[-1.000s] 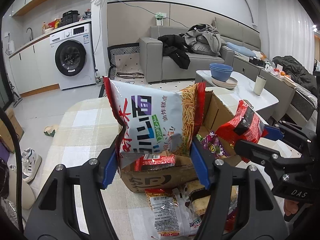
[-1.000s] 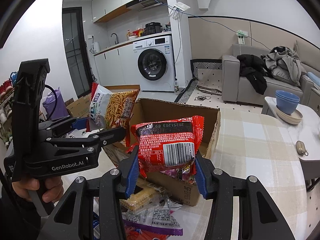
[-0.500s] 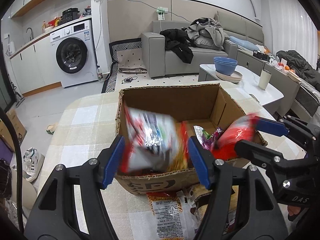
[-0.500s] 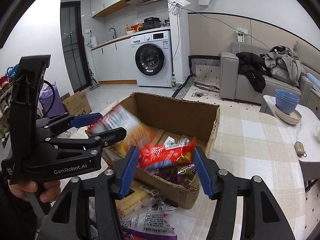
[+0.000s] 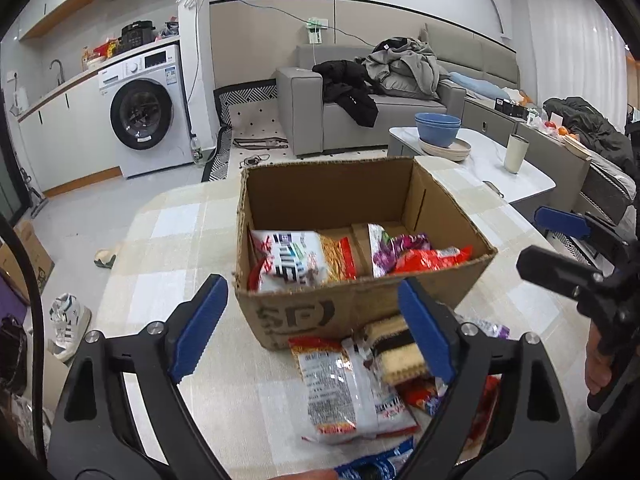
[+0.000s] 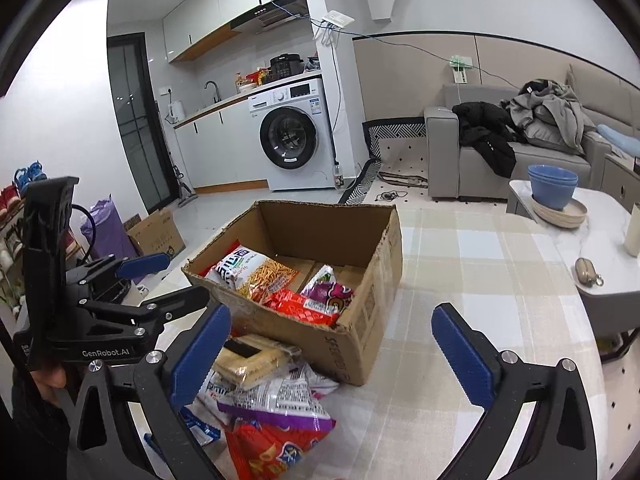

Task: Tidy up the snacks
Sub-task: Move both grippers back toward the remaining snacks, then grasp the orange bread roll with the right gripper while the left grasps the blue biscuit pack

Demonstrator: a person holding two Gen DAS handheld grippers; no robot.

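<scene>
An open cardboard box (image 5: 360, 312) (image 6: 372, 320) stands on the checked tablecloth. Inside lie a white noodle-snack bag (image 5: 296, 260) (image 6: 252, 270), a red packet (image 5: 432, 258) (image 6: 304, 306) and a purple packet (image 5: 394, 246) (image 6: 330, 290). My left gripper (image 5: 314, 332) is open and empty, just in front of the box. My right gripper (image 6: 332, 352) is open and empty, near the box's front right corner. In front of the box lies a loose pile: a white packet (image 5: 344, 392), a biscuit pack (image 5: 396, 354) (image 6: 252, 356), and a red bag (image 6: 272, 452).
A white side table (image 5: 492, 164) with blue bowls (image 5: 438, 128) (image 6: 552, 186) and a cup (image 5: 516, 154) stands behind the box on the right. A small pouch (image 6: 586, 270) lies on the side table. A sofa and washing machine stand farther back.
Both grippers opened and dropped their packets into the box: the left let go of the white noodle-snack bag, the right the red packet. Both grippers then pulled back toward me.
</scene>
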